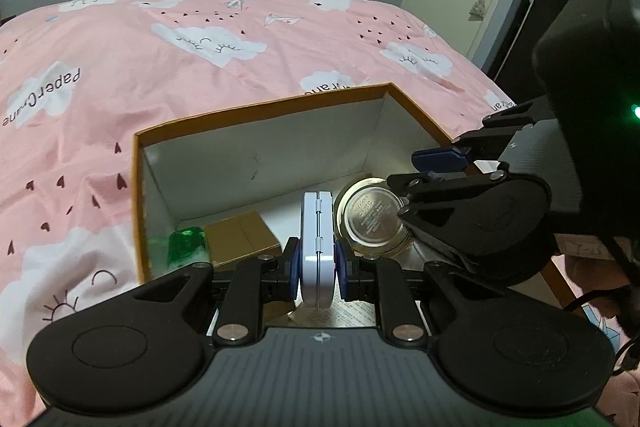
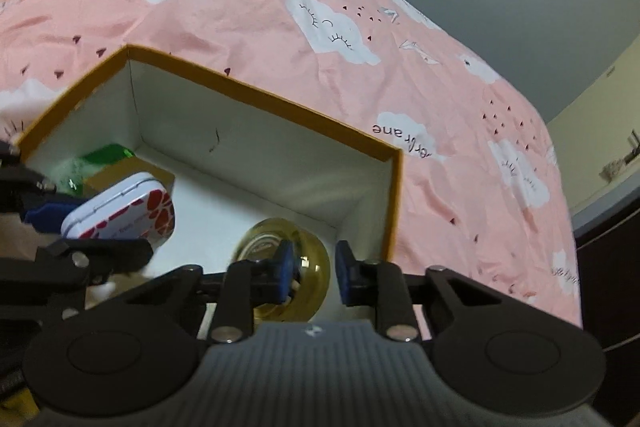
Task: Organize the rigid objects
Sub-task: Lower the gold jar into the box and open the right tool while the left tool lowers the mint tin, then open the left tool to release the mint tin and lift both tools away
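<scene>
Left wrist view only: green bottle (image 1: 186,243) in box's near-left corner, brown carton (image 1: 240,241) just beside it, then white tin (image 1: 318,247) seen edge-on with hinges up, then jar (image 1: 374,217) showing its round metal lid with fine print. Right wrist view only: tin's (image 2: 124,211) flat face, white with red blotches, tilted; jar (image 2: 288,267) seen from the side as yellowish glass on box floor near right wall.

Orange-rimmed box (image 1: 256,109) with white inside, sitting on pink cloud-print bedspread (image 1: 120,75); same box rim (image 2: 280,103) in right view.

Left gripper (image 1: 317,269): clamped on the tin, blue pads pressed on both flat faces, tin held inside the box above the floor.

Right gripper (image 2: 312,277): parted, nothing clamped; left pad overlapping the jar in view, right pad apart from it. Contact with the jar unclear.
</scene>
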`<state>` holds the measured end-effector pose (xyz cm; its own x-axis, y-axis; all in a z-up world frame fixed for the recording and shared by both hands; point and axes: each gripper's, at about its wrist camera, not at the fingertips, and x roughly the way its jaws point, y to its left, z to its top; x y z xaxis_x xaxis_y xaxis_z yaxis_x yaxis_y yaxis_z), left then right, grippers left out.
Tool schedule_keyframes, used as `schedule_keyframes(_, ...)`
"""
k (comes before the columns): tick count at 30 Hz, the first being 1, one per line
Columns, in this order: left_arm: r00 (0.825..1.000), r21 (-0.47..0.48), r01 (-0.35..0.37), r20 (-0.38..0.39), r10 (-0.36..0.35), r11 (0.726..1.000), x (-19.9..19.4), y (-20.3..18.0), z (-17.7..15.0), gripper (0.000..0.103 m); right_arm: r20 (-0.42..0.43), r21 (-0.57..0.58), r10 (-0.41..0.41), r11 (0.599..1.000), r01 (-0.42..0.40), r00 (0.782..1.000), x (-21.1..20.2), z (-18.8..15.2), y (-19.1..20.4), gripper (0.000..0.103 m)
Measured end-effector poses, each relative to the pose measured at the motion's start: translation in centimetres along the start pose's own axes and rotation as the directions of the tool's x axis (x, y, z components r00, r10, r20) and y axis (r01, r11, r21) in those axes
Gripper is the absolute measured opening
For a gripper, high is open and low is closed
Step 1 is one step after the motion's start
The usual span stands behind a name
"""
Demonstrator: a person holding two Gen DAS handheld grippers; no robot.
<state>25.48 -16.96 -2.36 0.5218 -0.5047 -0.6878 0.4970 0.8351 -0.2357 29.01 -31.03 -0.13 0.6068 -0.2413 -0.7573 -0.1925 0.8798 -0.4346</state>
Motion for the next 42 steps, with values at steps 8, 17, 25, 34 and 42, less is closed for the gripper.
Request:
schedule_keyframes(8,1.0,0.027,0.001,-0.016,-0.001,1.0,1.8,-1.1,0.3,0.02,0.032,0.058,0.038,0.998,-0.04,0.999,-1.1,-0.7,-1.4,0.013)
schedule_keyframes(17,0.999,0.046,-0.049,-0.011,0.049,0.998,1.9,-1.4,0.1,0.023,0.053,0.079,0.056,0.995,-0.06,0.997,-2.0,-1.1,-1.5,0.016)
schedule_keyframes(25,0.998,0.043,-0.065,0.018,0.065,0.997,0.2,-1.4,0.1,0.051,0.071,0.092,0.052,0.994,-0.058,0.996,-3.1,-1.1,-1.6,0.034)
schedule_keyframes(34,0.993,0.039,-0.087,0.082,0.084,0.995,-3.8,-1.8,0.3,0.062,0.156,0.166,0.074,0.981,-0.1,0.985,-7.5,-1.4,-2.4,0.052)
schedule_keyframes(42,0.964,0.078,-0.169,0.219,0.148,0.983,-8.7,-2.8,-0.2,0.063,0.257,0.251,0.078,0.957,-0.144,0.963,-13.2,-2.8,-2.9,0.061)
